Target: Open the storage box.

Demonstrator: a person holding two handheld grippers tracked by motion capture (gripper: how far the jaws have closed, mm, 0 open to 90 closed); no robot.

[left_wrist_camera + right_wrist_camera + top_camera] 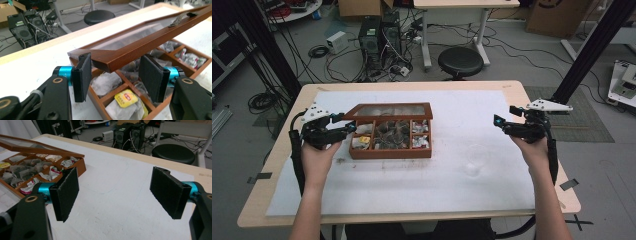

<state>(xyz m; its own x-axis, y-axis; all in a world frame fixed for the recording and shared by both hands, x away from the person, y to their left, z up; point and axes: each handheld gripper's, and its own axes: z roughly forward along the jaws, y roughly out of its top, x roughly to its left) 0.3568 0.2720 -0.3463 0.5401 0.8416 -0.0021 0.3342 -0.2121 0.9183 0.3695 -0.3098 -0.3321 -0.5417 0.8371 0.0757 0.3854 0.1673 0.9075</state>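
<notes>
the wide pale wooden tabletop carries a white mat over most of its surface. on the left half of the mat sits a brown wooden tea box split into compartments holding tea bags, one with a yellow tag near the left corner. its glass-paned wooden lid is raised and tilted, hinged along the far side, its near edge lifted off the box.

the left tongs are at the left end of the box; in the left gripper view the lid's near left corner lies between the two black pads, which stand partly apart. the left pad is just against the lid's edge; whether the right pad touches it i cannot tell.

the right tongs hover over bare mat, well apart from the box to its right, spread wide with nothing between them.
</notes>
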